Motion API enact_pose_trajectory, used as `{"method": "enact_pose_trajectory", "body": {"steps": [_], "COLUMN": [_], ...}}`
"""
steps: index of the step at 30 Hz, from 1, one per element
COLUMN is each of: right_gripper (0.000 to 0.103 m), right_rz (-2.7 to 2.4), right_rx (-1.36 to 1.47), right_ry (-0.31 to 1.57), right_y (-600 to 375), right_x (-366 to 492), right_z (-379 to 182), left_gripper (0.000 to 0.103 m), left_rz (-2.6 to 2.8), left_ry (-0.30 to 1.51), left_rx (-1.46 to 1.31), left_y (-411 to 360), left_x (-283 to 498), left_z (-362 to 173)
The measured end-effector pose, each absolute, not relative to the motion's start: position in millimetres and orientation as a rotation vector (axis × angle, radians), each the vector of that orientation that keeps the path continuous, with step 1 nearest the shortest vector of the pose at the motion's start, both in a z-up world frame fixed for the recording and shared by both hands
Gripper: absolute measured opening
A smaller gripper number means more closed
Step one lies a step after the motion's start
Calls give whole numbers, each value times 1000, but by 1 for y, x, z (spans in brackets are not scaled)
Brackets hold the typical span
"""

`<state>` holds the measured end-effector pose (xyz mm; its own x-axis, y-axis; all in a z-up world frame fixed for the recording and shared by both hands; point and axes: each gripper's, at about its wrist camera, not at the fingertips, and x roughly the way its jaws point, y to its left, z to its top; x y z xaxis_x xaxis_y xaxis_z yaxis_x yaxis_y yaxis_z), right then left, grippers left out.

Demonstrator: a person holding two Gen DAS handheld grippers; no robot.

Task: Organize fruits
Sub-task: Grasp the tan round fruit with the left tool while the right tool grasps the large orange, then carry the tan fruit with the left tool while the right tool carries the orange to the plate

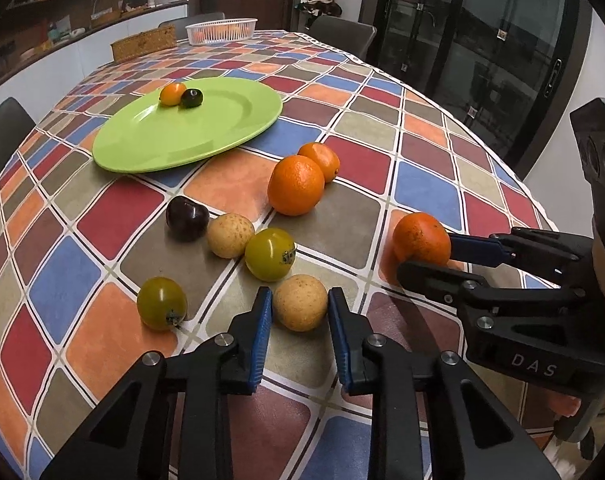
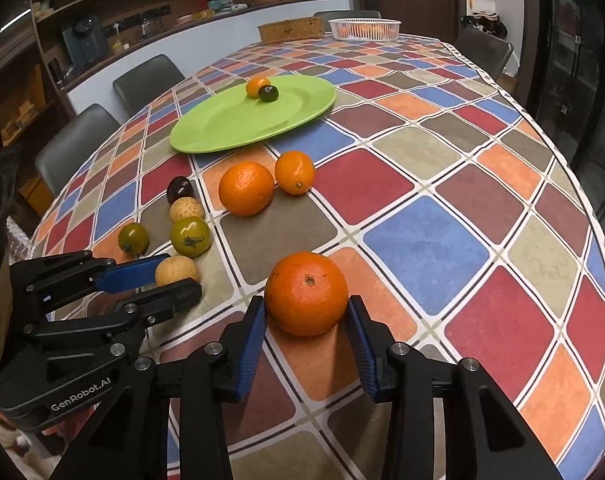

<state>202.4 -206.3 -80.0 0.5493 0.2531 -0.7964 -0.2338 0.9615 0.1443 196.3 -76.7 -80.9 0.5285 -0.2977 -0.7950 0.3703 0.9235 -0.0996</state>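
Both grippers sit at the near table edge, each straddling a fruit. Left gripper (image 1: 300, 306): blue pads on either side of a round tan speckled fruit (image 1: 299, 303), pads look to be touching or just shy of its skin; fruit sits on the cloth, so I read it as closing, not lifted, and can't tell if it's truly clamped. Right gripper (image 2: 307, 308): jaws apart around a round orange with a rough peel (image 2: 306, 293), pads right at its flanks, fruit resting on the checkered vinyl tablecloth (image 2: 422, 240); again contact is unclear. Judged step: grasp phase of a two-handed pick. Next move calls for squeezing enough to hold without bruising, lifting straight up, then carrying over the loose fruit to the flat lime-green plate (image 1: 230, 128) further back. Count on the cloth, near to far: two tan fruits (the second (image 1: 229, 235)), two olive-green tomato-like fruits (image 1: 162, 303) (image 1: 269, 254), one dark purple plum-like fruit (image 1: 187, 218), three oranges (the gripped one, a large one (image 1: 295, 185), a smaller one (image 1: 320, 161) touching it). On the plate: one small orange fruit (image 1: 173, 93) and one small dark fruit (image 1: 192, 98), touching. Ten in all. Far end: woven brown box (image 1: 143, 43) and white slotted plastic basket (image 1: 221, 31).
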Motion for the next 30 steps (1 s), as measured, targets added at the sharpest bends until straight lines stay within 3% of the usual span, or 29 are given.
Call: {"method": "enact_pose_trajectory", "body": {"steps": [30], "right_gripper": [41], "right_rz": [332], "right_rx": [11], "right_ry": [830], "right_y": [-187], "right_x": [195], "right_z": [-30], "left_gripper": [28], "left_rz": [-388], "left_ry": [776], "left_rx": [44], "left_y": [-49], "left_x": [184], "left_z": [-26]}}
